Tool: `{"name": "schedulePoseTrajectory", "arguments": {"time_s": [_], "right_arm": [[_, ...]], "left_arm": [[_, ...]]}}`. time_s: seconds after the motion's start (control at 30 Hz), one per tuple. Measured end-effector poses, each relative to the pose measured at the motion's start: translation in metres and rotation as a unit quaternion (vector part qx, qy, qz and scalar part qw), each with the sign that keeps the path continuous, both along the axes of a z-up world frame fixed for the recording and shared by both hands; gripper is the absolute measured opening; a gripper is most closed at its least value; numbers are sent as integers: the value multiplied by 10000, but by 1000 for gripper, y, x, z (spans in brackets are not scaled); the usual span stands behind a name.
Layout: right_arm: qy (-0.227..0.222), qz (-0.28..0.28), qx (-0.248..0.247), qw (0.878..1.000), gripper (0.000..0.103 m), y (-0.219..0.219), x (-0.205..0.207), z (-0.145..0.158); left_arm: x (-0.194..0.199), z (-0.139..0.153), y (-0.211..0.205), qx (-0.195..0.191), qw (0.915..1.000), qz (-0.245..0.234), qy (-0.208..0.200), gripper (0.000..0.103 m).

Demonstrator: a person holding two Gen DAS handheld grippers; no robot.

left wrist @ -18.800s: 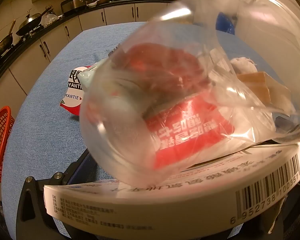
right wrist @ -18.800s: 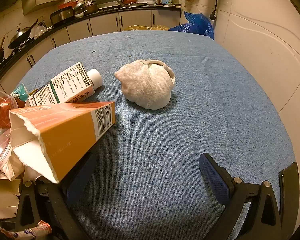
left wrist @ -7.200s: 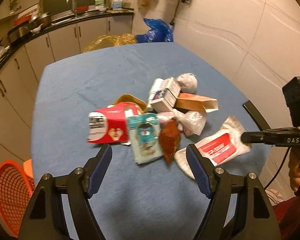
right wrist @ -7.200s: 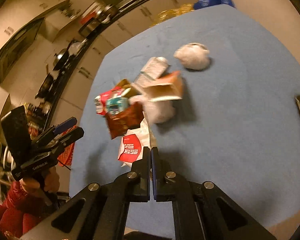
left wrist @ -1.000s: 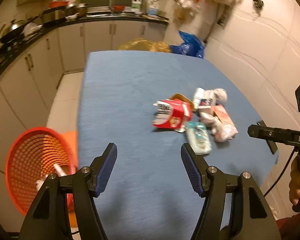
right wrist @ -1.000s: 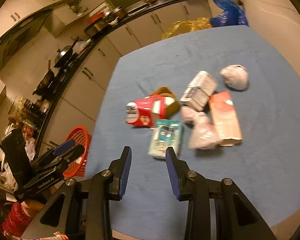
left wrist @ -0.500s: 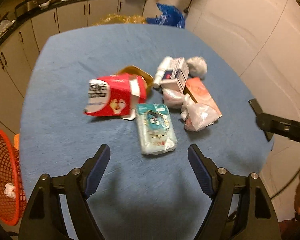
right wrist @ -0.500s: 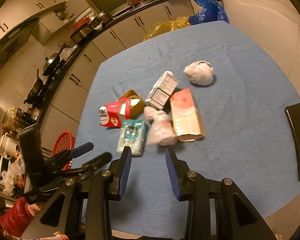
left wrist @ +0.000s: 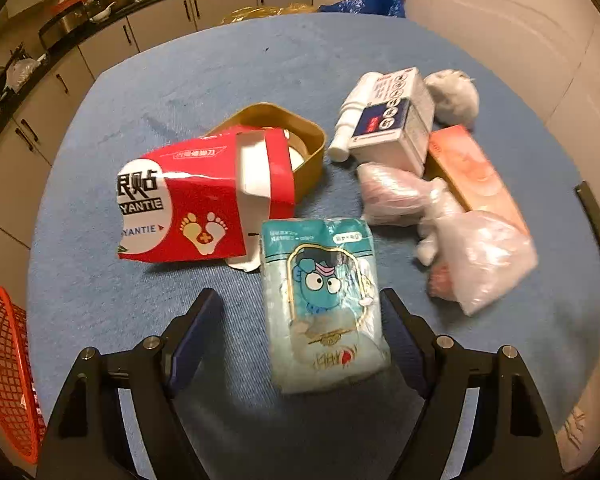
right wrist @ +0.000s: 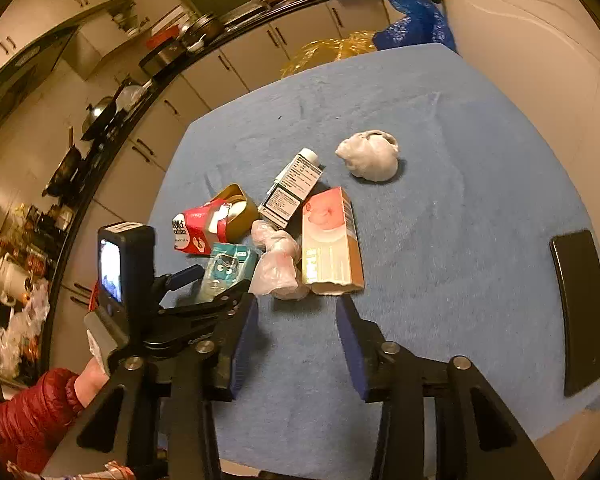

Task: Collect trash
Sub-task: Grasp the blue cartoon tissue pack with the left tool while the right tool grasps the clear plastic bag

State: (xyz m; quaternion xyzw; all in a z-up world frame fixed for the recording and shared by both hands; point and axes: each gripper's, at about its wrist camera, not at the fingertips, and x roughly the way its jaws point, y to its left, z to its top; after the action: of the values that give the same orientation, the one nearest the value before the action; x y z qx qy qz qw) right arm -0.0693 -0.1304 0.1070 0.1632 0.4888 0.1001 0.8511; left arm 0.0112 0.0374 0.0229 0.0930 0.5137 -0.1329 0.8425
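Left wrist view: we see the left gripper spread open astride the teal packet, pads clear, near the table's near edge. Far half bare. Red box, plastic bag, orange carton crowd behind. Orange basket shows only here. Right gripper, jaws just opening, empty; black phone at right edge.

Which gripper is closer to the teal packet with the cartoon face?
Left. The left gripper has its open jaws on both sides of the teal plastic packet. The right gripper hangs open, off to the packet's side.
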Motion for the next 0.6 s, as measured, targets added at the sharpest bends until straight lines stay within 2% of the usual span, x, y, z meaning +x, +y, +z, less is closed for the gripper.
{"name": "schedulePoseTrajectory", "arguments": {"time_s": [0.03, 0.07, 0.1, 0.17, 0.5, 0.6], "right_arm": [[4, 39, 0, 10000, 48, 1, 3, -1], [16, 90, -12, 10000, 48, 3, 7, -2], [31, 138, -19, 9999, 48, 6, 12, -3], [58, 239, -3, 9997, 48, 13, 21, -6], [392, 782, -259, 9958, 48, 60, 76, -47], [535, 846, -427, 9941, 39, 68, 82, -60]], "left_arm": [[0, -1, -1, 4, 10000, -13, -26, 78], [-1, -1, -1, -15, 10000, -27, -63, 73], [-3, 0, -1, -20, 9999, -37, -115, 62], [-9, 2, 2, -14, 9998, -75, -195, 48], [-48, 12, 41, -217, 9996, 101, -174, 43], [-56, 15, 53, -308, 9992, 180, -197, 43]]}}
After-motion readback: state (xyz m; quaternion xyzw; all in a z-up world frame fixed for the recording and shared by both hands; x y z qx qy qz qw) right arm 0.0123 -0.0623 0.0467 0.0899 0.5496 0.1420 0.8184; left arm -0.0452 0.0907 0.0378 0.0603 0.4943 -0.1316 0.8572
